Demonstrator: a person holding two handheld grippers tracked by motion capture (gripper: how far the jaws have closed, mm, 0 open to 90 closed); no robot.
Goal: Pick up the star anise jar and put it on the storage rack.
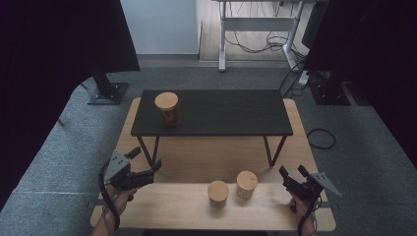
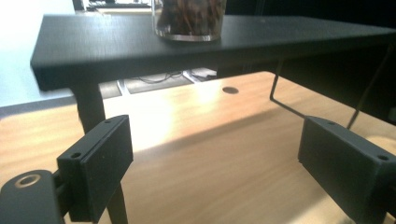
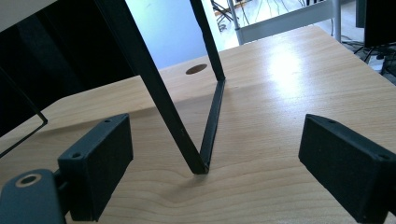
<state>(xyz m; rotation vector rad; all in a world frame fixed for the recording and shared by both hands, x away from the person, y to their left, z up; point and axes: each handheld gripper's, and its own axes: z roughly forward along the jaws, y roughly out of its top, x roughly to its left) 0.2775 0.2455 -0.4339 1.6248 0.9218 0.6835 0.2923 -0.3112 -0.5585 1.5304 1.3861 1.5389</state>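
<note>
left claw (image 1: pixel 146 162): spread, empty.
right claw (image 1: pixel 291 171): spread, empty.
nearest jar (image 1: pixel 247 184): upright, left of right claw, closer to it than to left claw.

black shelf (image 1: pixel 231 113), light wood table (image 1: pixel 177 206), tan-lidded jars (image 1: pixel 218 191)

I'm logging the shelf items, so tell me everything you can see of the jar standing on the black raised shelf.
The jar on the shelf is a clear glass cylinder with a flat, round, light wooden lid. It holds dark brown contents; what they are I cannot tell. It stands upright near the left end of the black shelf, resting on its base, which the left gripper view shows flat on the shelf top. Nothing else touches it, and both grippers are well away from it, down over the wooden table.
</note>
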